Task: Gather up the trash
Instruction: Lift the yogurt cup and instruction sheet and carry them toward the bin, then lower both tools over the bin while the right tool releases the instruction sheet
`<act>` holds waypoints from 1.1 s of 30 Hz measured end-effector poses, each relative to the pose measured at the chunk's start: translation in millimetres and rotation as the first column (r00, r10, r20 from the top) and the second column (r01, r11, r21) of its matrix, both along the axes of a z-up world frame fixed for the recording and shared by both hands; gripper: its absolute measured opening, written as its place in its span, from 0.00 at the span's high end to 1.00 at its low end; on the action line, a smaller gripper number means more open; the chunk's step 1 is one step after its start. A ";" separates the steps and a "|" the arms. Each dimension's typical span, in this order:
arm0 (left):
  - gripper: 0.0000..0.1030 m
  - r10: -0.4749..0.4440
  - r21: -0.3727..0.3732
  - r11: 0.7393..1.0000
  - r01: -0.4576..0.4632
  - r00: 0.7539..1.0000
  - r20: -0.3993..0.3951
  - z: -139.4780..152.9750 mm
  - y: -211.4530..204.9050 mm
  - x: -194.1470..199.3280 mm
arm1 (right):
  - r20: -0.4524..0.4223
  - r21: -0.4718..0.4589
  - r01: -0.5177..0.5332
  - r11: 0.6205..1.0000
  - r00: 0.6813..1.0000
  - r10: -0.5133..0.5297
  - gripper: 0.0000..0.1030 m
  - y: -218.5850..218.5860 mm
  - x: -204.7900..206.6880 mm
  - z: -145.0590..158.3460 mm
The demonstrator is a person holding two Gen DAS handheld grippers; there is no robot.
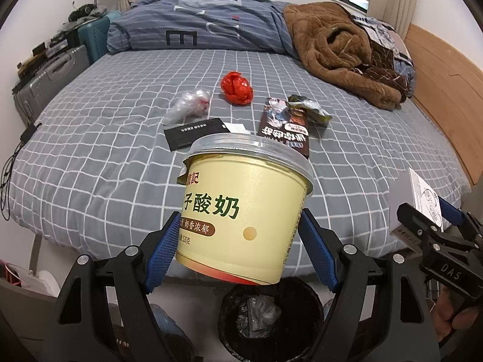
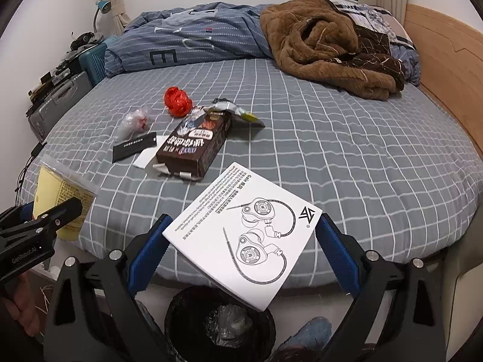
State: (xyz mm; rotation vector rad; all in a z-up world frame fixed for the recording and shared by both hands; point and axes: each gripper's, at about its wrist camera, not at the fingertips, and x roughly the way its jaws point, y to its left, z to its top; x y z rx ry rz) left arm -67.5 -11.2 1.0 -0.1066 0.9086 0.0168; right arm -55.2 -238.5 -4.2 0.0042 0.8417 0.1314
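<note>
My left gripper [image 1: 240, 220] is shut on a yellow yogurt cup [image 1: 244, 205] with a clear lid, held tilted above a black-lined trash bin [image 1: 314, 301] on the floor by the bed. My right gripper [image 2: 244, 223] is shut on a white earphone box [image 2: 241, 235], gripped by its corners over the same bin [image 2: 178, 325]. On the bed lie a red crumpled bag [image 1: 237, 87], a clear plastic wad [image 1: 188, 105], a black flat packet [image 1: 193, 132], a brown carton [image 1: 283, 129] and a foil wrapper [image 1: 308, 108].
A brown fleece blanket [image 2: 326, 45] and a blue duvet [image 2: 193, 42] are heaped at the far side of the checked bed sheet [image 2: 347, 150]. Suitcases [image 1: 51, 81] stand at the left and a wooden headboard [image 2: 446, 69] at the right. A cable [image 1: 12, 163] hangs off the bed's left edge.
</note>
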 end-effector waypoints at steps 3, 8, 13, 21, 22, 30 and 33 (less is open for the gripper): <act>0.27 -0.002 -0.002 1.000 0.002 1.000 -0.006 -2.8 -2.0 -7.3 | -0.004 -0.001 0.000 1.000 1.000 0.000 0.12 -0.9 -9.5 -3.3; 0.27 -0.006 -0.003 1.000 0.006 1.000 -0.012 -7.2 -6.5 -19.4 | -0.016 0.007 0.000 1.000 1.000 0.000 0.12 -2.8 -24.5 -9.3; 0.27 -0.017 -0.007 1.000 0.017 1.000 -0.016 -11.2 -11.3 -32.5 | -0.030 0.010 0.000 1.000 1.000 0.001 0.12 -3.0 -36.7 -15.6; 0.27 -0.022 -0.019 1.000 0.021 0.999 -0.043 -28.3 -12.8 -53.4 | -0.058 0.013 -0.005 1.000 0.998 0.006 0.12 -0.8 -52.7 -30.6; 0.27 -0.021 -0.021 1.000 0.020 0.999 -0.046 -30.3 -12.4 -56.2 | -0.061 0.013 -0.005 1.000 0.998 0.006 0.12 -0.5 -54.5 -32.3; 0.27 -0.020 -0.031 0.999 0.018 0.998 -0.064 -41.0 -12.4 -71.4 | -0.082 0.017 -0.009 1.000 0.997 0.010 0.12 2.2 -69.8 -44.1; 0.27 -0.022 -0.035 0.999 0.019 0.997 -0.070 -44.6 -12.5 -77.9 | -0.091 0.016 -0.009 1.000 0.996 0.011 0.12 2.2 -74.8 -49.3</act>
